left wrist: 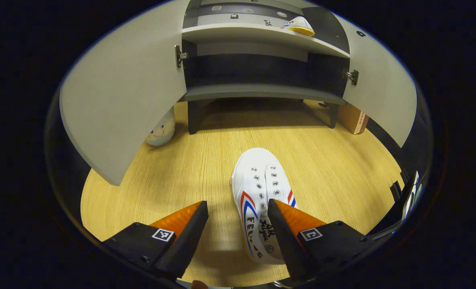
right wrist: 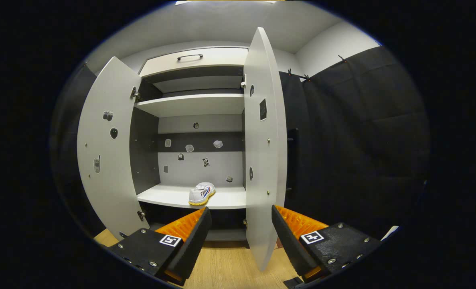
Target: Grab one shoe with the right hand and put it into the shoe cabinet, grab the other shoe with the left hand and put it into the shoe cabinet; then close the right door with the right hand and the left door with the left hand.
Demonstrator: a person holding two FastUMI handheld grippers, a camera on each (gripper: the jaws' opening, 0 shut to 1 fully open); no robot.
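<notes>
The left hand-held gripper (left wrist: 238,224) hangs above the wooden floor (left wrist: 173,176) with its jaws spread wide and nothing between them. The white canvas shoe with red and blue stripes (left wrist: 262,196) lies on the floor with its toe toward the cabinet; its heel end sits against the inner side of the right-hand finger (left wrist: 280,228), off-centre in the gap.

Judgement: the step in hand is the left-hand grab. The hand-held gripper should shift toward the shoe until both sides lie between the fingers, then descend and close across the mid-body, not the soft heel collar.

The grey shoe cabinet (left wrist: 262,34) stands ahead with its left door (left wrist: 121,96) and right door (left wrist: 382,84) both swung open.

The right hand-held gripper (right wrist: 240,228) is likewise spread wide and empty, facing the cabinet. The matching white shoe (right wrist: 201,193) already rests on the lower shelf (right wrist: 161,196). The right door's edge (right wrist: 264,152) stands close ahead of the gap between its fingers.
</notes>
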